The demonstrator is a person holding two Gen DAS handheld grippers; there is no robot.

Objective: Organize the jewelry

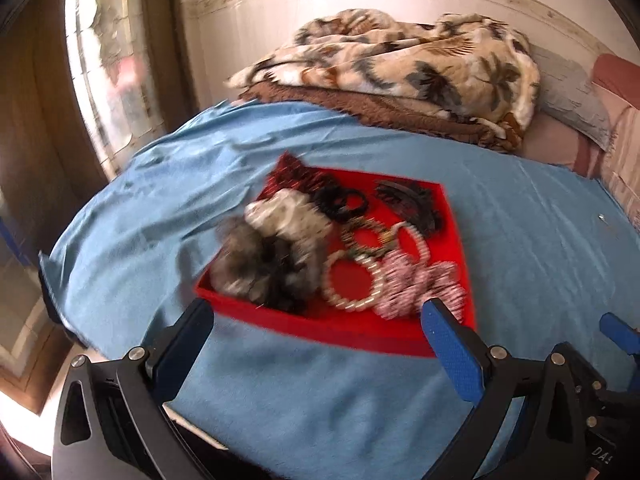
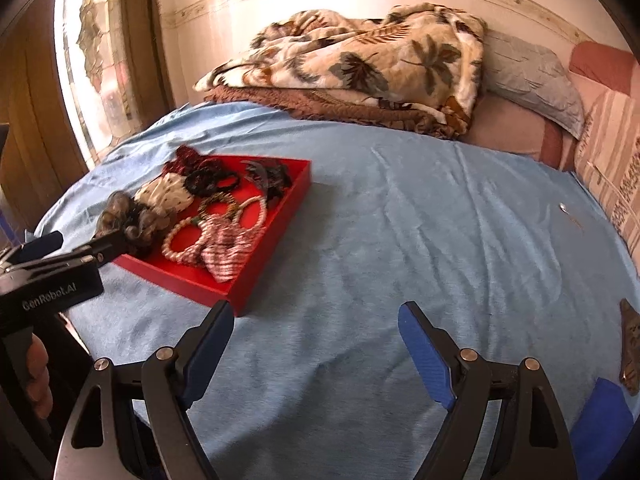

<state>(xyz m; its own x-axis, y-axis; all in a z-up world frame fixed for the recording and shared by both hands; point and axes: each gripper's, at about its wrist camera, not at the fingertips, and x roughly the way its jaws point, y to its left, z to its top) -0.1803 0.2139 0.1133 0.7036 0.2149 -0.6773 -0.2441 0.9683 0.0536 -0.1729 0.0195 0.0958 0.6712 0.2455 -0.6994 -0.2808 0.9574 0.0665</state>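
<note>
A red tray (image 1: 452, 216) lies on the blue bedsheet; it also shows in the right wrist view (image 2: 280, 216). It holds fuzzy scrunchies (image 1: 264, 256), pearl bangles (image 1: 352, 280), pink beaded pieces (image 1: 416, 284), black hair ties (image 1: 340, 202) and a black claw clip (image 1: 412, 200). My left gripper (image 1: 316, 316) is open and empty at the tray's near edge. My right gripper (image 2: 316, 320) is open and empty over bare sheet, right of the tray. The left gripper's body (image 2: 60, 272) shows at the left of the right wrist view.
A folded leaf-print blanket (image 2: 360, 64) and a grey pillow (image 2: 532, 80) lie at the back of the bed. A small shiny item (image 2: 563, 208) lies on the sheet (image 2: 400, 240) at right. A brown object (image 2: 631, 344) lies at the right edge.
</note>
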